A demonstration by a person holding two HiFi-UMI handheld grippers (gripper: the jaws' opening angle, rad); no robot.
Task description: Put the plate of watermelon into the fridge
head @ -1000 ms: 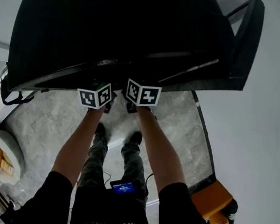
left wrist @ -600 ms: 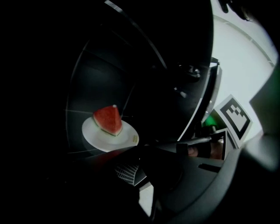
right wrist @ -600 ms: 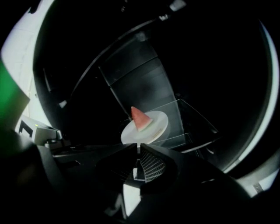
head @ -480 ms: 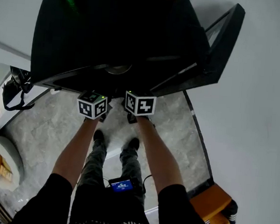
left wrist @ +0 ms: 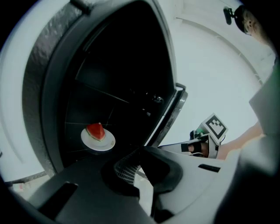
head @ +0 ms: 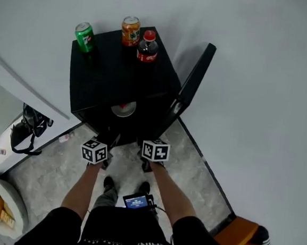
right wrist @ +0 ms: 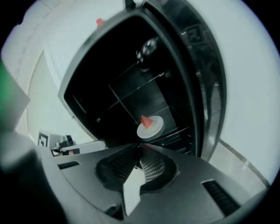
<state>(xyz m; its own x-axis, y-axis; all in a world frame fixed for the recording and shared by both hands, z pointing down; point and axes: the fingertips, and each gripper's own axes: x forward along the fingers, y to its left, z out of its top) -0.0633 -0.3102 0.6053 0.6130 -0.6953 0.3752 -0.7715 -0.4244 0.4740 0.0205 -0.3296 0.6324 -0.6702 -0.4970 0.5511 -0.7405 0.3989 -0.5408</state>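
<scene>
Against a pale wall the fridge holds the plate straight ahead of the left tongs and right tongs, both pressed together and empty, its open door nearer the right.

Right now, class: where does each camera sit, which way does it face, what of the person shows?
Head view: on the head, facing steeply down at the open fridge; arms, legs show.
Left gripper view: on the left gripper, facing the plate of watermelon; right gripper shows.
Right gripper view: on the right gripper, facing that plate; left gripper shows.
All share the plate.
</scene>
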